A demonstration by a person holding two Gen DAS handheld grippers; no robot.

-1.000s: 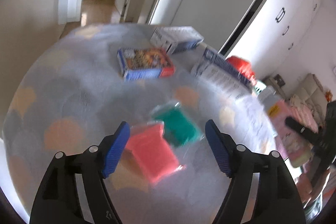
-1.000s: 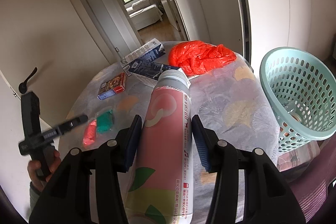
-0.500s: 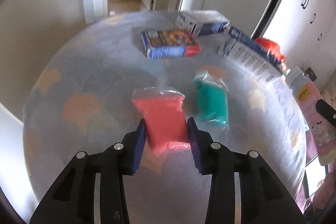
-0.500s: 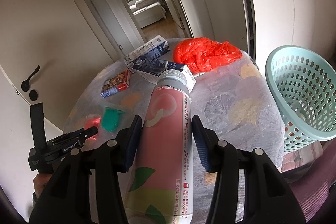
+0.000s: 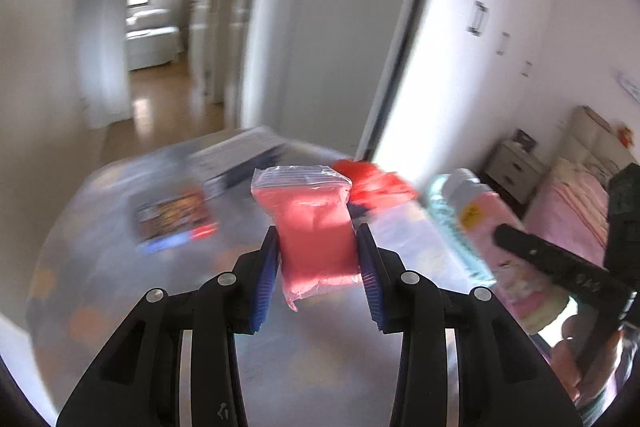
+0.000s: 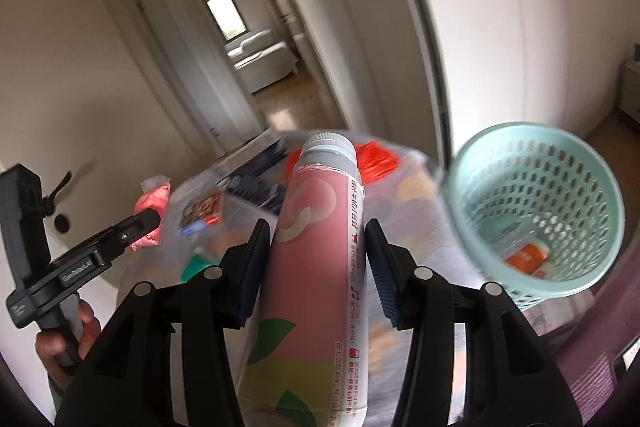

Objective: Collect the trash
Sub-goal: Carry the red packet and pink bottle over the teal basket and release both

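My left gripper (image 5: 318, 239) is shut on a clear zip bag of pink-red filling (image 5: 316, 227), held in the air above the table. The right wrist view shows that same bag (image 6: 154, 197) at the left gripper's tip (image 6: 148, 223), held by a hand. My right gripper (image 6: 318, 231) is shut on a tall pink bottle with a grey cap (image 6: 320, 267), which points forward over the table. The teal perforated basket (image 6: 516, 127) stands to the right of the bottle, with an orange item (image 6: 526, 257) in it.
On the round patterned table (image 5: 320, 359) lie a colourful flat box (image 5: 176, 219), white-and-blue boxes (image 5: 240, 163), a crumpled red plastic bag (image 5: 372, 179) and a green bag (image 6: 196, 267). White cupboards stand at the right, and a doorway opens behind the table.
The left gripper's jaws closed on the pink-red bag and lifted it off the table, leaving the green bag behind. The right gripper with the bottle shifted, so the basket now sits nearer the middle of its view.
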